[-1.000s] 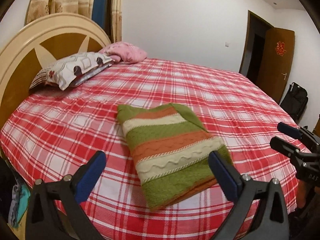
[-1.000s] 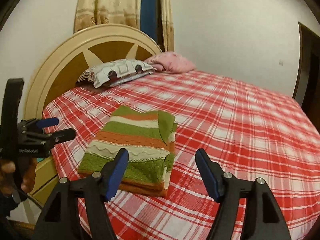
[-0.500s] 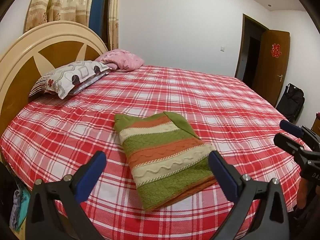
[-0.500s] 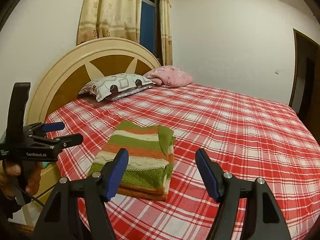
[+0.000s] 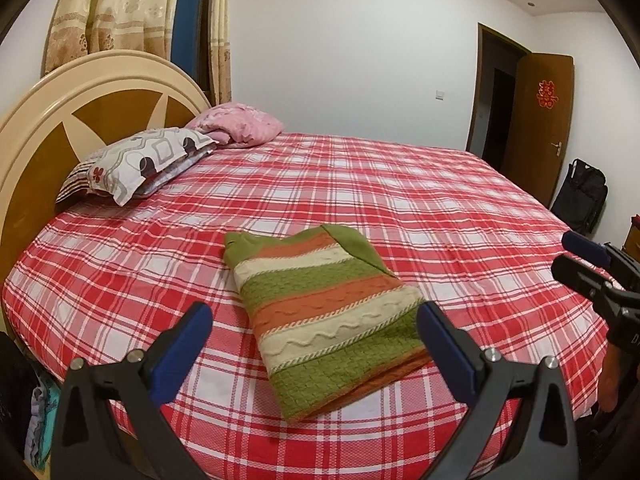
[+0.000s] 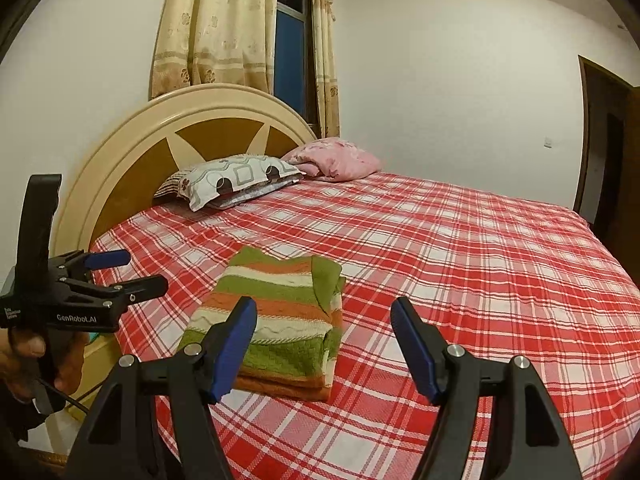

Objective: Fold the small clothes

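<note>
A folded knit sweater [image 5: 324, 312] with green, orange and cream stripes lies flat on the red plaid bed [image 5: 400, 200] near its front edge. It also shows in the right wrist view [image 6: 280, 320]. My left gripper [image 5: 314, 332] is open and empty, held back from the bed above the sweater's near end. My right gripper [image 6: 324, 340] is open and empty, off the sweater's right side. Each gripper shows in the other's view, the right one [image 5: 580, 256] and the left one [image 6: 120, 272].
A patterned pillow [image 5: 136, 164] and a pink pillow [image 5: 240, 124] lie by the round headboard [image 5: 80, 96]. A dark door [image 5: 540, 120] and a black bag [image 5: 582, 196] stand at the right wall. Curtains [image 6: 224, 28] hang behind the headboard.
Both grippers have pulled back and up from the bed, so the sweater looks smaller and lower. The sweater has not moved. Both stay open.
</note>
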Motion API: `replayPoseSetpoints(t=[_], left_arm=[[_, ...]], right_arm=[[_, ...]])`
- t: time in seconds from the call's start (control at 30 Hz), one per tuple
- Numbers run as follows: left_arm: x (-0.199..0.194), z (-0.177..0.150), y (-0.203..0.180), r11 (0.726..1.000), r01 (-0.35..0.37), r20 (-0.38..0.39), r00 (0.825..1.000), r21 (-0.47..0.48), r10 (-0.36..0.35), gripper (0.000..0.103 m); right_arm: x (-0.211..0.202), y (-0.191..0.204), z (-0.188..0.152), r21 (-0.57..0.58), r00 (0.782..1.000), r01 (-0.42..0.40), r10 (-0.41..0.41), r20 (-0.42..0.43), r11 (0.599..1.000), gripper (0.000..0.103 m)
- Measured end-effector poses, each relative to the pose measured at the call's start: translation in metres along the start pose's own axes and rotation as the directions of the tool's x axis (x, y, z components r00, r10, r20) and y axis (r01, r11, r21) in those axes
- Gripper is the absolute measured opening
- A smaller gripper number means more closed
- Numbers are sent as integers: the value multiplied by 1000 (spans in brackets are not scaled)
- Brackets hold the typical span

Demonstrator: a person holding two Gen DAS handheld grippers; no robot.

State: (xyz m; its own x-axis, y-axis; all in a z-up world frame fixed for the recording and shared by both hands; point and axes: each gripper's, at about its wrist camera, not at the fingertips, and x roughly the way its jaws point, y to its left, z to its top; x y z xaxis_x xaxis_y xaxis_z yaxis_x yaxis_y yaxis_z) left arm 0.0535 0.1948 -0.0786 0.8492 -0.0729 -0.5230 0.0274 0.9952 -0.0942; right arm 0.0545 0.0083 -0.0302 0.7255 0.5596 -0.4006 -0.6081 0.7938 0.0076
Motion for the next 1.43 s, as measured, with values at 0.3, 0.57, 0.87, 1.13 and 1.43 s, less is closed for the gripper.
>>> replayPoseSetpoints(t=[0.3,0.57,0.87,1.13,1.43], left_arm=[[1,0,0,1000,0,-10,1000,-5,0,103],[1,0,-3,1000,-16,-9,1000,6,16,103],[4,-2,-2,1000,-28,-18,999,5,28,103],[3,-2,-2,999,-38,-11,999,-1,38,103],[-4,-2,-12,997,-61,50,997,44,59,103]], right_arm=[[0,1,-1,-2,1000,-4,4,-8,1000,70],[1,4,-4,-12,1000,-9,9,-16,1000,70],[1,6,-5,-18,1000,-11,11,-11,1000,70],[-5,5,-4,-16,999,18,-17,36,1000,70],[-4,7,-7,-15,999,12,-12,31,1000,70]])
